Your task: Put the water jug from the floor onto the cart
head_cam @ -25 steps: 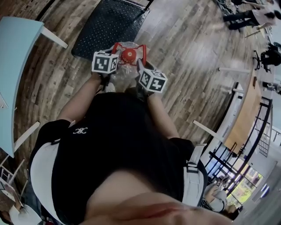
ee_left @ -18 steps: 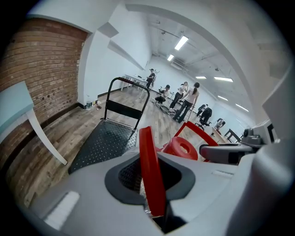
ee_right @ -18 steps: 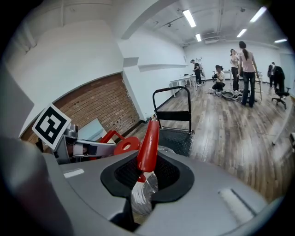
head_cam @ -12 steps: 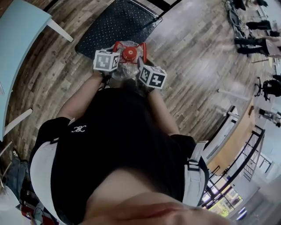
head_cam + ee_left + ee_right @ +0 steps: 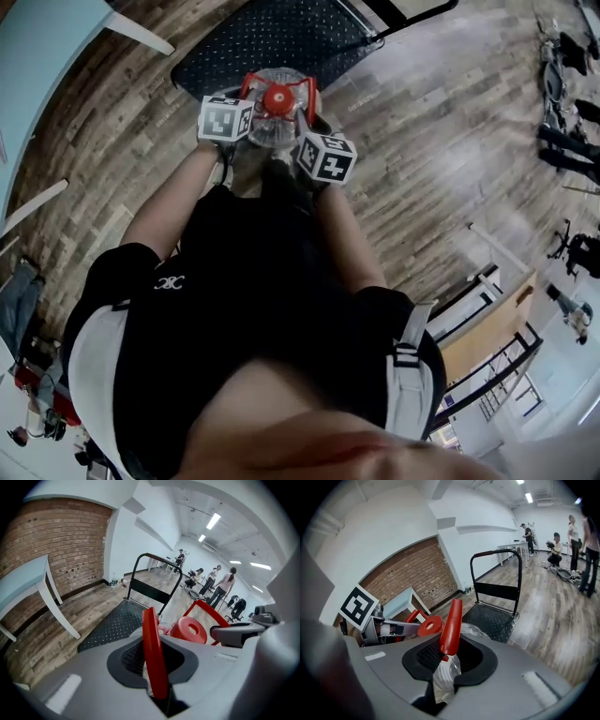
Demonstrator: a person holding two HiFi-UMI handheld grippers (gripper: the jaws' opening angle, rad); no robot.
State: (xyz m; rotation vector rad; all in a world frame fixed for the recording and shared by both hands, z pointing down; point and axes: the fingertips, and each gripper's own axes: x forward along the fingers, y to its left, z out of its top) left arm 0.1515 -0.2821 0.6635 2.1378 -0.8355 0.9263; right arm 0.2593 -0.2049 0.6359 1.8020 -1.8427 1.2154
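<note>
The black diamond-plate platform cart [image 5: 281,42] lies directly ahead of and below both your claws, with its push handle on the far side. The clear plastic water jug [image 5: 269,131], red-capped, hangs upright between them at the deck's near edge. The left gripper [image 5: 154,667] is closing tighter on one red handle strap. The right gripper [image 5: 446,663] clamps the other. Carry the jug forward, then lower it.

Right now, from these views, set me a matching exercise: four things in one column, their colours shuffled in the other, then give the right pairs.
Things:
1. water jug handle
2. cart deck
3. table
4. floor

Colours:
A. light blue
B. brown wood
C. red
D. black

Pairs: 1-C, 2-D, 3-A, 4-B.
</note>
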